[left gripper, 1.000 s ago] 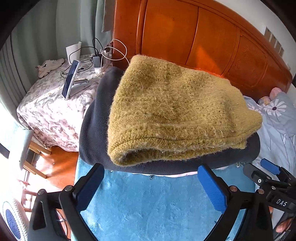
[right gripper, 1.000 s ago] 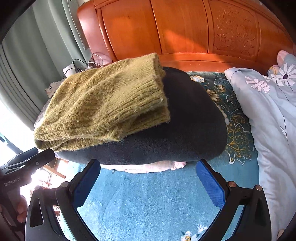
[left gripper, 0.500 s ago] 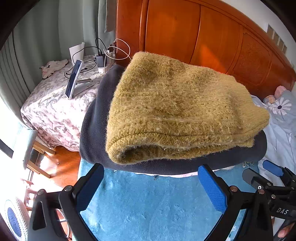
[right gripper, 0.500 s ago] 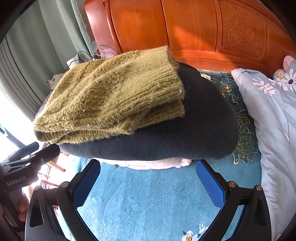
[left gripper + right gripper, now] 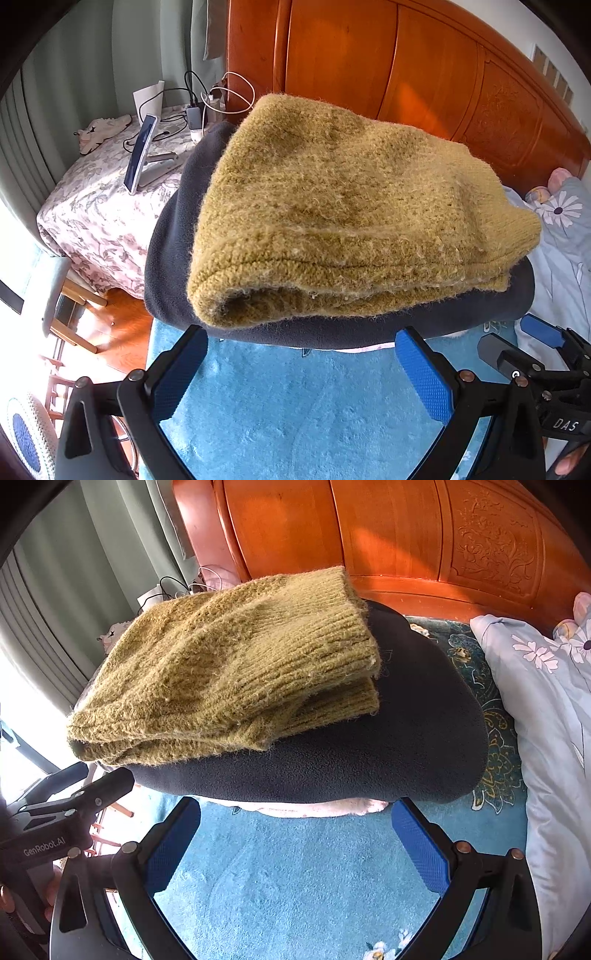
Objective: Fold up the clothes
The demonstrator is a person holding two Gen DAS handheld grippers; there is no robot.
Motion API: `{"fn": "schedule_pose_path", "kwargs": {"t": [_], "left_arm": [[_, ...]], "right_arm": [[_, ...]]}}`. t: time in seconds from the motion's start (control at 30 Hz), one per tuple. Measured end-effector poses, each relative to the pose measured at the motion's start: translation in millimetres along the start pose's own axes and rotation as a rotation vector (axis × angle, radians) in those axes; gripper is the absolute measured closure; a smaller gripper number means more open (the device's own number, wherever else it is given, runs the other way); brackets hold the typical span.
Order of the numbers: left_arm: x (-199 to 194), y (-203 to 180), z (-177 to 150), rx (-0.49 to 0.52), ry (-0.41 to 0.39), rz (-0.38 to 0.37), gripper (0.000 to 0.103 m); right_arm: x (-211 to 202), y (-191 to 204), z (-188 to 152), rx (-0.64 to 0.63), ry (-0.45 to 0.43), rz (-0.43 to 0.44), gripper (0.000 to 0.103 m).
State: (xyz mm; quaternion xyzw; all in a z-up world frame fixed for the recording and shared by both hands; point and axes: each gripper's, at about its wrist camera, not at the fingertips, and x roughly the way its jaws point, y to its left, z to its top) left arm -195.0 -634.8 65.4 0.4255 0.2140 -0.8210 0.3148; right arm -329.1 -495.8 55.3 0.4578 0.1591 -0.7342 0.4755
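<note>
A: What is seen on top of the pile?
B: A fuzzy mustard-yellow knit sweater (image 5: pixel 343 218), folded into a thick bundle, is laid flat on a dark grey fleece garment (image 5: pixel 399 738). Its ribbed hem is turned toward the right side.
A: And underneath?
B: The fleece is folded too, and is spread wider than the sweater. A pale pink garment (image 5: pixel 325 806) is glimpsed beneath it, on the blue bed cover (image 5: pixel 295 878).

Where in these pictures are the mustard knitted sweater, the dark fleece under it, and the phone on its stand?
mustard sweater (image 5: pixel 351 221), left wrist view: top of the folded knit.
dark fleece (image 5: pixel 417 731), right wrist view: bare right side.
phone (image 5: pixel 139 155), left wrist view: its edge.
</note>
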Motion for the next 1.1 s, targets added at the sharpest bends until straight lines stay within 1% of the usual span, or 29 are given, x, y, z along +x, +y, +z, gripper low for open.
{"fn": "schedule_pose_path", "kwargs": {"t": [0.2, 0.43, 0.67, 0.87, 1.1], "left_arm": [[1, 3, -1, -0.009, 0.000, 0.000, 0.000], [6, -2, -1, 0.008, 0.001, 0.003, 0.000], [10, -2, -2, -0.005, 0.003, 0.004, 0.000], [12, -7, -4, 0.007, 0.001, 0.015, 0.000], [11, -14, -7, 0.029, 0.000, 0.002, 0.000]], "right_arm": [[4, 2, -2, -0.008, 0.012, 0.003, 0.000], [8, -2, -3, 0.014, 0.023, 0.010, 0.000], [10, -2, -2, 0.010, 0.025, 0.011, 0.000], [12, -7, -3, 0.033, 0.025, 0.014, 0.000], [13, -8, -3, 0.032, 0.029, 0.014, 0.000]]}}
